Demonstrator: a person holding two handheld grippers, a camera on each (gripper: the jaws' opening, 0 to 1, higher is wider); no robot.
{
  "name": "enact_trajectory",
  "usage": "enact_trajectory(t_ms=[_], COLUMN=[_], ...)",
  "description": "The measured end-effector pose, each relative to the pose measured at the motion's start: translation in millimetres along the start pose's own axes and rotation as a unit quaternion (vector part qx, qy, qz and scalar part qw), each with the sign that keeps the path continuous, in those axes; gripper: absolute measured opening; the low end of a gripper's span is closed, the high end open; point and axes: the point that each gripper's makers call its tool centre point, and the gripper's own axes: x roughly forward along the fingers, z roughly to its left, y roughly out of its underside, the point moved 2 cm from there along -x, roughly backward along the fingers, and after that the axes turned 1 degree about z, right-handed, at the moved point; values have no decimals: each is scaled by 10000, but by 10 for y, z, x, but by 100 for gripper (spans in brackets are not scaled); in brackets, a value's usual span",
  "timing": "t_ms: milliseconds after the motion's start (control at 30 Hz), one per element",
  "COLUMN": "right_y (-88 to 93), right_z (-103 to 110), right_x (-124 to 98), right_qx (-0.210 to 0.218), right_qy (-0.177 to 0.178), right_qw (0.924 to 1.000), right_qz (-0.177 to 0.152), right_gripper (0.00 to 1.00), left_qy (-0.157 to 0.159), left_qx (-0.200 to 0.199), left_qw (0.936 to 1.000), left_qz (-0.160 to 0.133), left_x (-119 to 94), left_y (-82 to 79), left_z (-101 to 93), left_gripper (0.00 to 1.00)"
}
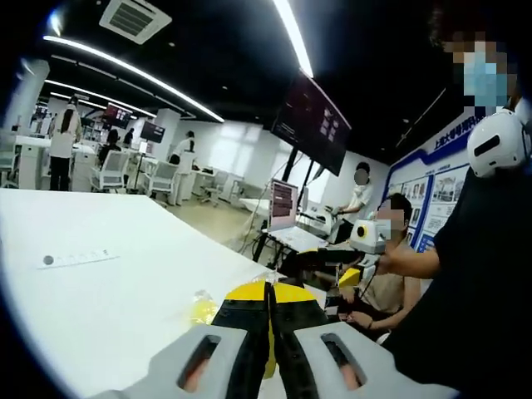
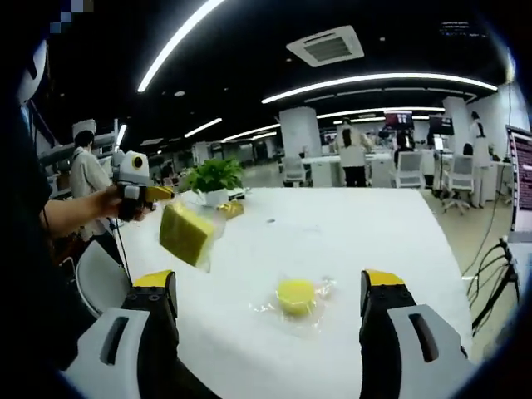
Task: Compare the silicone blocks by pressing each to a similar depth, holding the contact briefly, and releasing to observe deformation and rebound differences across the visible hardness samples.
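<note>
My left gripper (image 1: 270, 288) is shut, and crinkled clear wrap (image 1: 202, 309) sticks out at its left side. In the right gripper view this left gripper (image 2: 154, 194), held in a hand, carries a squarish yellow silicone block (image 2: 184, 233) in clear wrap, lifted above the white table (image 2: 357, 224). My right gripper (image 2: 270, 284) stands open, its jaws wide apart. A round yellow silicone block (image 2: 295, 295) in clear wrap lies on the table between and just beyond them, untouched. In the left gripper view the right gripper (image 1: 320, 259) is held out over the table's far side.
A potted plant (image 2: 214, 176) and another small yellow wrapped piece (image 2: 231, 208) stand at the table's far end. A paper label strip (image 1: 79, 258) lies on the table. Seated and standing people, a monitor (image 1: 283, 204) and office chairs surround the table.
</note>
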Motion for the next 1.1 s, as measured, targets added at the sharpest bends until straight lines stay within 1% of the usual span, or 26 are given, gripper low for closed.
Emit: enact_trajectory(t_ms=[67,133,167,233,367,433,500,600,633,700,767,833,867,933,1000,1033,1100], right_y=[97,304,428,585,824,895,910,891,886,858,843,824,800,736,715,721,763], right_z=[33,34,33,26,56,83,107,122,126,119,113,120,126,135,115,114,116], right_x=[-53,-104,-130,-149,-174,-176,-174,-161,-159,-155,-157,-165,-166,-174,-177,-181,-192], right_qx=[48,38,-6,-14,-9,-8,34,130,139,178,208,297,354,432,376,301,281], right_qy=[-2,45,64,132,168,144,138,148,147,194,224,231,226,241,316,320,321], right_qw=[10000,9993,9984,9973,9945,9937,9932,9934,9935,9937,9934,9930,9933,9940,9944,9945,9935], right_qz=[67,369,563,727,1032,1116,1160,1127,1119,1094,1102,1122,1074,974,935,950,1054], right_gripper=[83,82,82,81,80,80,80,79,79,79,78,80,80,80,80,80,79], left_qy=[-52,-81,-103,-119,-156,-176,-206,-228,-233,-255,-274,-274,-305,-366,-396,-373,-419], left_qx=[-64,-60,-130,-129,-217,-275,-426,-563,-554,-667,-796,-1040,-1082,-1337,-1370,-1535,-1630], left_qw=[10000,9999,9999,9998,9996,9994,9989,9981,9982,9974,9964,9941,9936,9901,9895,9871,9853], left_qz=[15,20,31,45,62,69,45,51,61,97,123,126,135,208,223,251,276], left_x=[-4,-6,-9,-13,-28,-35,-39,-27,-16,-5,13,44,56,82,105,122,145], left_y=[19,33,46,62,103,129,151,202,233,294,375,456,488,581,662,722,796], left_z=[18,34,57,68,117,150,196,249,269,316,380,453,489,545,593,605,637], left_gripper=[0,0,0,0,0,0,0,0,0,0,0,0,0,0,0,0,0])
